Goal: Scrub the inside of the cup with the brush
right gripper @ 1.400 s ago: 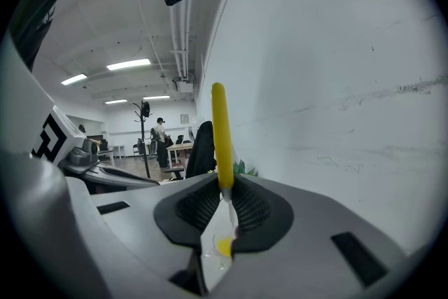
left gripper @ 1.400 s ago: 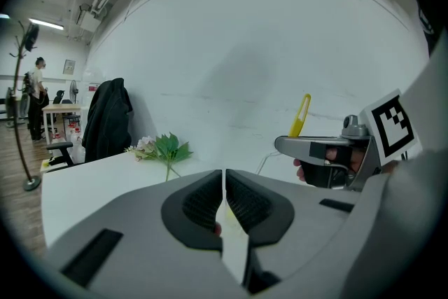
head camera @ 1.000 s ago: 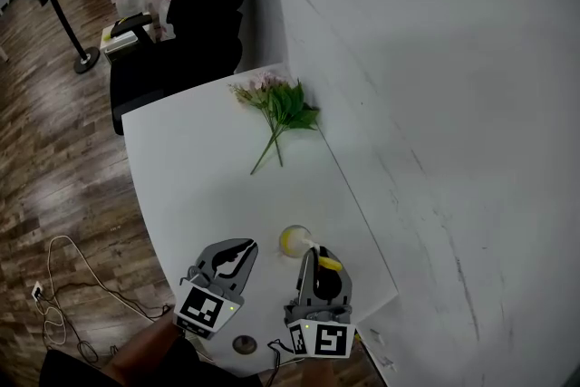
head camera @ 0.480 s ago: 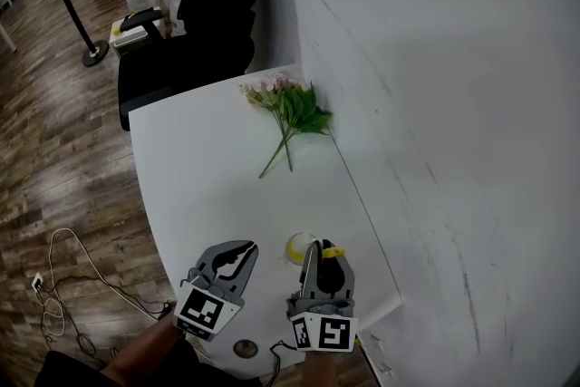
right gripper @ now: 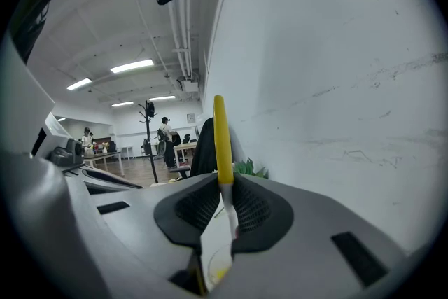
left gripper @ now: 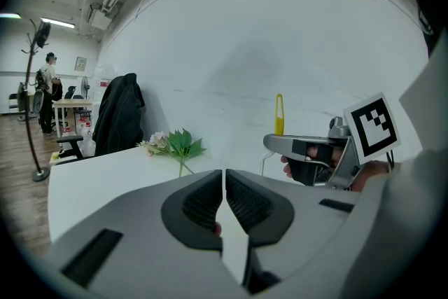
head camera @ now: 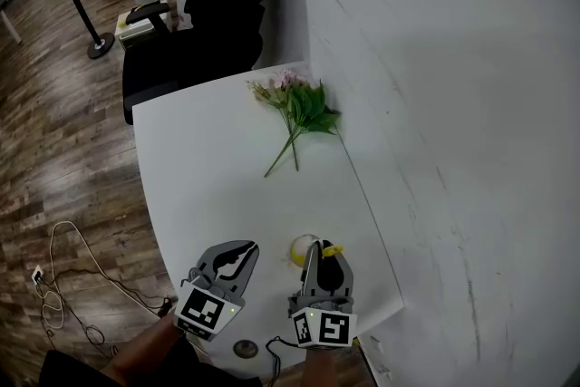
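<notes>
In the head view a small clear cup [head camera: 300, 251] with yellow inside stands on the white table [head camera: 217, 168] near its front edge. My right gripper [head camera: 319, 249] sits just right of the cup, shut on a brush with a yellow handle [head camera: 333, 251]. In the right gripper view [right gripper: 225, 198] the yellow handle [right gripper: 221, 136] rises upright from between the jaws, and the cup [right gripper: 212, 267] shows low between them. My left gripper [head camera: 246, 247] is left of the cup, shut with nothing in it [left gripper: 224, 187]. From there the brush [left gripper: 279, 114] shows at the right.
A bunch of artificial flowers [head camera: 296, 107] lies at the table's far side by the white wall [head camera: 435, 104]. A black chair with a coat [head camera: 208, 4] stands behind the table. Cables [head camera: 63, 285] lie on the wooden floor at left. A round fitting [head camera: 244, 346] sits in the table's front edge.
The head view has drifted a little, so the table sits slightly to the right. Both grippers hold nearly the same places beside the cup; the brush stays gripped.
</notes>
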Available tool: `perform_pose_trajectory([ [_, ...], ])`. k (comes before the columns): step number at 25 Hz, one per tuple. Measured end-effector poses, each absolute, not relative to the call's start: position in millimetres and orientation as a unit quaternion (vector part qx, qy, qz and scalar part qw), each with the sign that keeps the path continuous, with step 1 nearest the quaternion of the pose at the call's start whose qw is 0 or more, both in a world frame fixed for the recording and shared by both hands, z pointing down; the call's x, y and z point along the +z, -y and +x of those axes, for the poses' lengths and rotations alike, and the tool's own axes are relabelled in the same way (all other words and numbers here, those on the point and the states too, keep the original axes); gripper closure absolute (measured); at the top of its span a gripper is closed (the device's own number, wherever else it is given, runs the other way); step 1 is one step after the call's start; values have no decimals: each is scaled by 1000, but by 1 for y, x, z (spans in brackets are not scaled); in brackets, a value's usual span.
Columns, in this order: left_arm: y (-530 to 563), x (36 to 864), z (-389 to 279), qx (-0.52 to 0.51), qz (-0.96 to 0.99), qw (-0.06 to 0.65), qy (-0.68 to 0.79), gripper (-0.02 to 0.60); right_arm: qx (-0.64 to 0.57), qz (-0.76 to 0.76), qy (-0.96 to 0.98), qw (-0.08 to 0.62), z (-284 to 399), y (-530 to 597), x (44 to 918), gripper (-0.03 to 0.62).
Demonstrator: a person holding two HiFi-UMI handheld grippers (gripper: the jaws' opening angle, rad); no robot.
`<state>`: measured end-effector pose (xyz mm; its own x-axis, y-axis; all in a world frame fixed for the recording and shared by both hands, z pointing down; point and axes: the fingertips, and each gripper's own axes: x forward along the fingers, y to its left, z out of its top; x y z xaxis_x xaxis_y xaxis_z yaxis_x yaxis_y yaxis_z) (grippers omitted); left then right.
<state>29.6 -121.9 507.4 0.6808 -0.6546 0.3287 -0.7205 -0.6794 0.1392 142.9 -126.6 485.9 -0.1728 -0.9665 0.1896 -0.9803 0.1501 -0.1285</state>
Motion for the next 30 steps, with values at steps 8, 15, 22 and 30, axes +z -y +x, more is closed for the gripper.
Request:
perform_pose_trajectory([
  [8,123,505,37,127,911,126,372,546,116,650,751,21,153,127,479,526],
  [15,124,500,47,125,914,122,365,546,101,660,745,3,168,126,459,526],
  [22,123,495,58,124,920,117,353,548,88,677,730,-9,186,117,442,526],
  [30,118,501,69,130,924,118,340,546,98,692,715,-5,201,106,454,525],
])
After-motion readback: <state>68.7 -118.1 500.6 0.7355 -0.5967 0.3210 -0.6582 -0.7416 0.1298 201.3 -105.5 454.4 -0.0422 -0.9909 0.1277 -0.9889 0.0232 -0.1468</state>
